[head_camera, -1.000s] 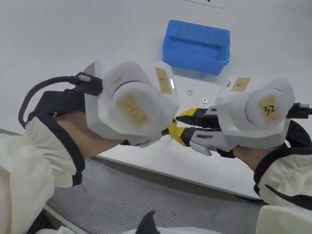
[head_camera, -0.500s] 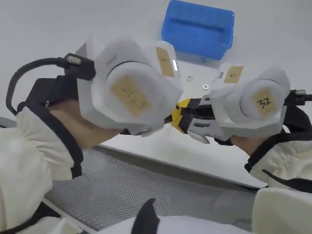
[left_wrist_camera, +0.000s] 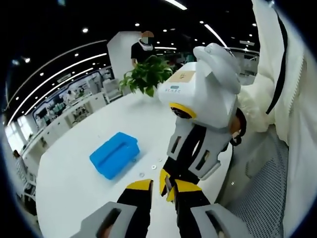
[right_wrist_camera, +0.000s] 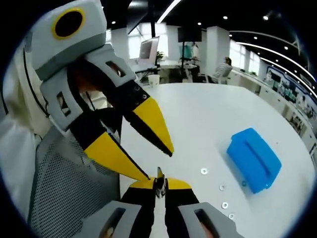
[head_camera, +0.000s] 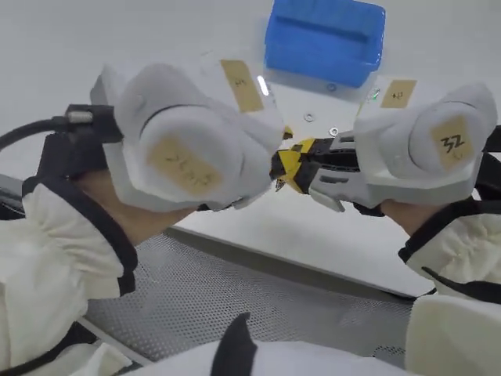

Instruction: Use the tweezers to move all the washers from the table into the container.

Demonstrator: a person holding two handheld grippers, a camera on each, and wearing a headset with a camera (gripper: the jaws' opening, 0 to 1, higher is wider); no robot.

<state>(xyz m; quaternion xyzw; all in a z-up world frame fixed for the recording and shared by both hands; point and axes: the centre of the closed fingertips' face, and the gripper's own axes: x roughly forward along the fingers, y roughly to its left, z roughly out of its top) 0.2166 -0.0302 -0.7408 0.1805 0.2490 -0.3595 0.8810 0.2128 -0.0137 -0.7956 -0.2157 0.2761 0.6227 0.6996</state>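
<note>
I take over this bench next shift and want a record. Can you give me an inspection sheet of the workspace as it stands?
Surface: white table; perforated metal shelf along its near edge.
Job's things: blue container on the table; several washers loose on the table beside it.
Clutter: nothing seen.
Grippers: left gripper open, its jaws about the right gripper's tips; right gripper shut, with something thin at its tips, too small to name.
Cables: black cable plugged into the left gripper.
Surroundings: open office with ceiling lights, a potted plant, people far off.
</note>
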